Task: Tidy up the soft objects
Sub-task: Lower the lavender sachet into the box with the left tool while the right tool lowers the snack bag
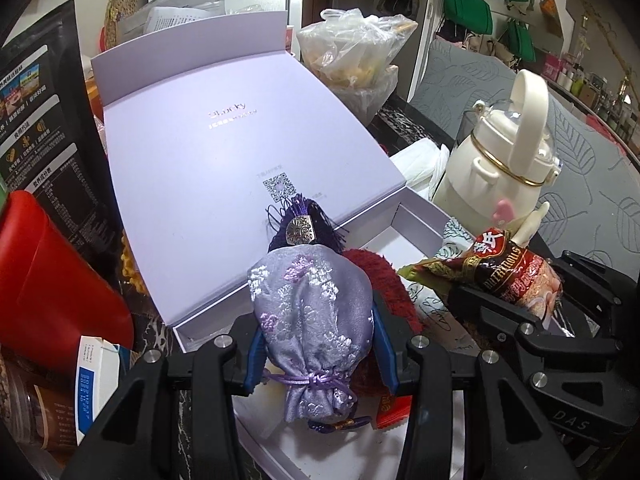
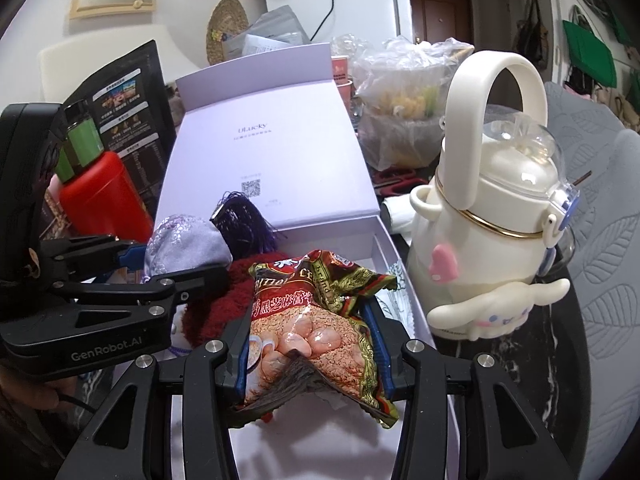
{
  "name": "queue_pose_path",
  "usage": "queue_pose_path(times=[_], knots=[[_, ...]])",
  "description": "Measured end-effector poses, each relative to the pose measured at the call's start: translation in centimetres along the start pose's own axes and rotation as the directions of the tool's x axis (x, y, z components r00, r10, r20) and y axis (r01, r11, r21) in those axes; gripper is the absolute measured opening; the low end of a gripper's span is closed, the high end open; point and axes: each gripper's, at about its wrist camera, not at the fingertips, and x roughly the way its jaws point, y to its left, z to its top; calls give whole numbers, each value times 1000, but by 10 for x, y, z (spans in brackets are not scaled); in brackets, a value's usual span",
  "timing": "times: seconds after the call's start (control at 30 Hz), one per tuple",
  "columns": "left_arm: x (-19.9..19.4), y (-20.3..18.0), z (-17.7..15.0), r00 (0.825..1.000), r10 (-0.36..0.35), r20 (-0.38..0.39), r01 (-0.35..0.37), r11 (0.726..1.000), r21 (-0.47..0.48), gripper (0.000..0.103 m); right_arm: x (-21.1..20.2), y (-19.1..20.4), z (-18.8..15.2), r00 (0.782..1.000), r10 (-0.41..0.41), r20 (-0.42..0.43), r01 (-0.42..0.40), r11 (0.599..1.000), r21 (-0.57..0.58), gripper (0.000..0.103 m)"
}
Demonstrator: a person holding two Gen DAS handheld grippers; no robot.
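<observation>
While both tools hang over the open white box [image 1: 416, 216], here's your state. Your left gripper [image 1: 316, 344] is clamped on the lavender brocade pouch [image 1: 312, 320]: blue pads [image 1: 384, 344] press its sides, tied neck toward the camera, purple tassel [image 1: 296, 224] with a metal charm pointing away toward the lid. Your right gripper [image 2: 308, 344] is clamped on the red snack packet [image 2: 316, 320], blue pads on both edges, packet crumpled and sticking forward over the box.

From the right wrist view, the pouch [image 2: 184, 244] and left gripper [image 2: 160, 264] sit left of the packet, close beside it, both above the box tray. The left view shows the same pair reversed: packet [image 1: 508, 268] in the right gripper [image 1: 516, 300] at right.

Under the two held items, a dark red fuzzy thing [image 2: 216, 300] lies in the box; can't tell what it is. A white patterned item [image 2: 396, 292] sits in the box's right part, only partly visible. Something orange-red [image 1: 394, 412] shows under the pouch, too hidden to identify.

The box lid [image 2: 264, 152] is hinged back, leaning on the clutter behind, with a QR code printed inside.

Around the box: cream kettle-shaped bottle [image 2: 488, 240] with a loop handle just right of it, red canister [image 2: 104, 204] to the left, black printed bag [image 2: 128, 112] behind that, and a clear plastic bag [image 2: 404, 116] of stuff behind the lid. Table [image 2: 520, 380] is dark marble.
</observation>
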Motion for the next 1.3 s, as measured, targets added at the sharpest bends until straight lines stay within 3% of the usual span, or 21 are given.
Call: queue_pose_path(times=[0.13,0.73,1.0,1.3], knots=[[8,-5,-1,998,55,-4,-55,998,29,45,8,6,-2,999,-26,-22,25,999,-31,46],[42,-3,1,993,60,-100,-59,998,15,45,24,8,-3,995,-1,-95,-1,1000,-22,47],[42,-9,5,986,127,-112,-123,992,35,57,18,11,-1,993,-45,-105,39,997,-62,54],[28,-11,3,982,159,-100,-156,987,38,57,9,13,-2,994,-69,-88,64,996,-62,59]])
